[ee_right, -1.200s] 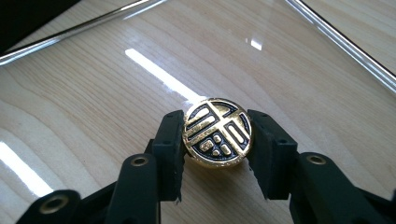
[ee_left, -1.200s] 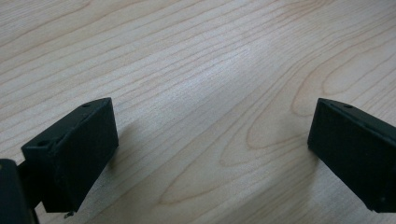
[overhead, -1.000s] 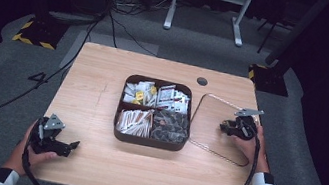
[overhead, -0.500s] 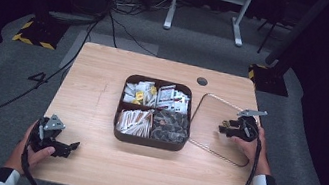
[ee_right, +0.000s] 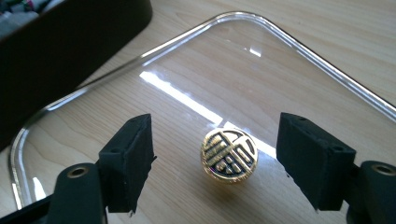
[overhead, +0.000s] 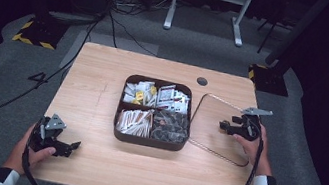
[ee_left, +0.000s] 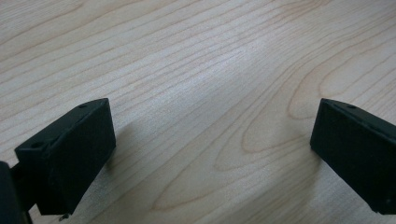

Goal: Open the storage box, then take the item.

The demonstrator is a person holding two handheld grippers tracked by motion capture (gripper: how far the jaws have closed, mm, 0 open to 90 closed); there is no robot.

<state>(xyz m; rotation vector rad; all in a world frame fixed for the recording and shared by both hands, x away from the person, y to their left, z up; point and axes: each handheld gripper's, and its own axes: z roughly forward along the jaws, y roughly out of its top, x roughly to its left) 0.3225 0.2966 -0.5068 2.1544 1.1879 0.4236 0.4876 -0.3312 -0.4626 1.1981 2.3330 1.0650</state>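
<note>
Jaws of the right gripper (ee_right: 215, 163) had just opened around the lid's (ee_right: 280, 93) gold knob (ee_right: 229, 155), releasing it on the table (overhead: 103, 82).

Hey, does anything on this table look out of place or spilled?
Nothing spilled. The clear square lid with a gold knob lies flat on the wooden table, off the dark four-compartment box and to its right, askew to it. The right gripper has just opened around the knob, not touching it.

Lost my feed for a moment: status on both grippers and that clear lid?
Right gripper open, jaws just been opening, gold round knob between them, untouched. Clear plastic lid flat on wooden table beside dark compartment tray. Left gripper open, empty. Nothing blocking.
</note>
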